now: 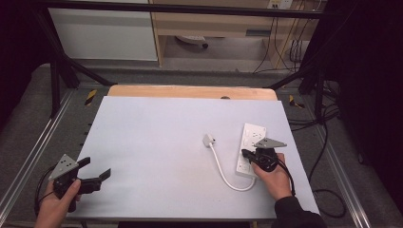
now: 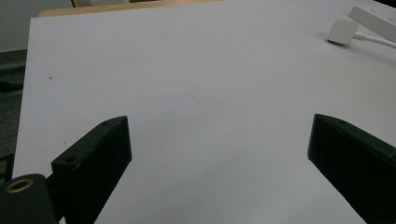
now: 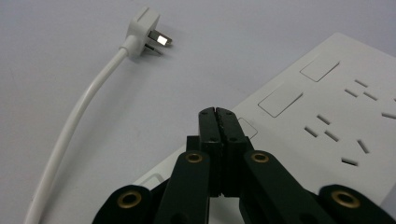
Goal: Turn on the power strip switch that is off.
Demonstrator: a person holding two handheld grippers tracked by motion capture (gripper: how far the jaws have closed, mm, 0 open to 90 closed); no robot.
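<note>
While my left tongs (image 1: 97,178) wait spread apart over the bare near corner of the counter (image 1: 157,137), my right tongs (image 3: 217,116) are pressed together, empty, tips over the near end of the white power strip (image 1: 251,147), likely to steady it. Beyond lies its plug (image 3: 145,29), prongs showing.

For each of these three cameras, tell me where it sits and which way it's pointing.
High view: fixed above the person's side, looking forward and down on the pale grey table top; both hands show, the left claw and the right claw.
Left gripper view: rides the left claw, looking across the table between wide-apart jaws toward the white three-pin plug.
Right gripper view: rides the right claw, jaws shut, over the white plastic power strip.
All three views share the plug and strip.
</note>
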